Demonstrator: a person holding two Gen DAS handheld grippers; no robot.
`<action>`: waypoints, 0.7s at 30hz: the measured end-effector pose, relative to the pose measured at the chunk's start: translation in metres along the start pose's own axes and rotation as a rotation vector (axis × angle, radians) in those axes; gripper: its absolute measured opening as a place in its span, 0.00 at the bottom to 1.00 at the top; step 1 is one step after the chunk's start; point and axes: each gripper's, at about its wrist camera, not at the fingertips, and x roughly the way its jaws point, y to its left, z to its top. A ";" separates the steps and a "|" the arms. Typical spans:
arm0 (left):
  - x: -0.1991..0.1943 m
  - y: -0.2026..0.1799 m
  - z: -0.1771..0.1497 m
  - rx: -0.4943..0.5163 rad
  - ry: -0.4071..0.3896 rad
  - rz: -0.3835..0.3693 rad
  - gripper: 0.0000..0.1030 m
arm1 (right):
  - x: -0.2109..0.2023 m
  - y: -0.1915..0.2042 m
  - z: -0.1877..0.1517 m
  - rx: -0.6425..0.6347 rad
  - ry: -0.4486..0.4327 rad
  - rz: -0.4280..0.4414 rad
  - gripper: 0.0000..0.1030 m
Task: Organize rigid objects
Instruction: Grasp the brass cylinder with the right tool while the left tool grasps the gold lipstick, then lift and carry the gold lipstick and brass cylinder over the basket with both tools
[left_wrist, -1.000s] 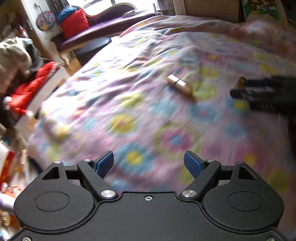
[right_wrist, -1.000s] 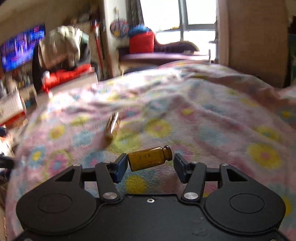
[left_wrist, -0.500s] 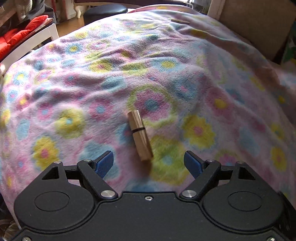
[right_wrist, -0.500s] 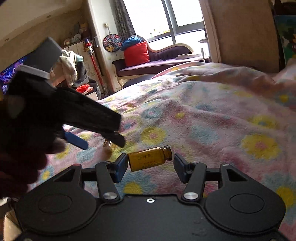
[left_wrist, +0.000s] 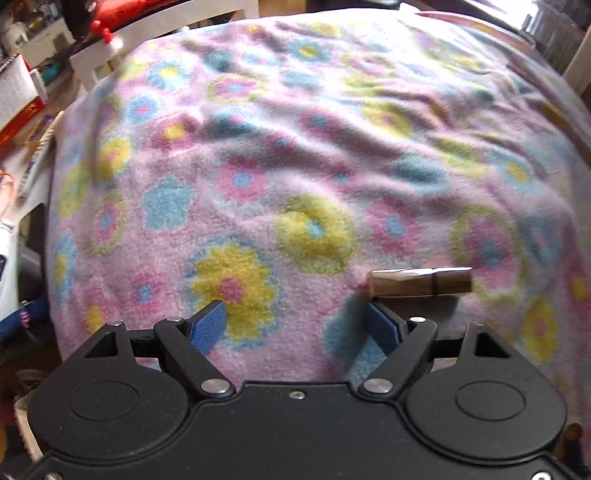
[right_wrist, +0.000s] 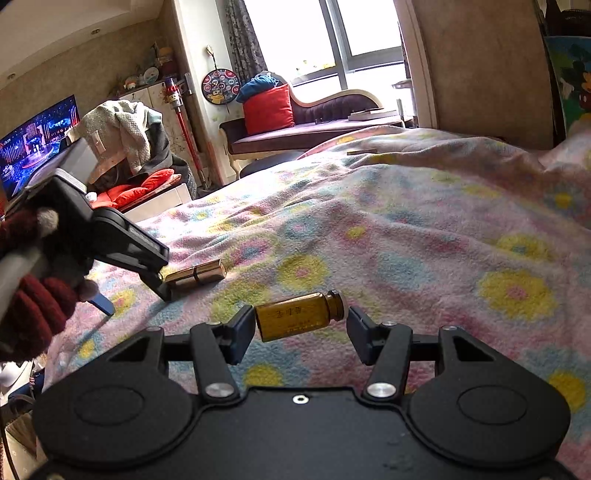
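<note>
Partly hidden behind my left gripper's (left_wrist: 295, 317) right-hand finger, the brass cylinder (left_wrist: 421, 282) lies flat on the flowered blanket (left_wrist: 295, 147), long axis crosswise, its near end touching that fingertip. My left jaws have just been closing, nothing between them. My right gripper (right_wrist: 301, 326) sits half-wide around the amber bottle (right_wrist: 299, 315), neck pointing right; whether both pads press it, I cannot tell.
</note>
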 end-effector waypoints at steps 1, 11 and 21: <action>-0.002 -0.002 -0.001 0.011 -0.009 -0.009 0.76 | 0.001 -0.001 0.000 0.003 0.001 0.000 0.53; -0.010 -0.057 -0.003 0.092 -0.052 -0.132 0.91 | 0.001 -0.002 0.001 0.008 -0.002 -0.003 0.53; 0.017 -0.066 0.007 0.049 -0.026 -0.072 0.89 | 0.001 -0.002 0.001 0.008 -0.010 -0.003 0.53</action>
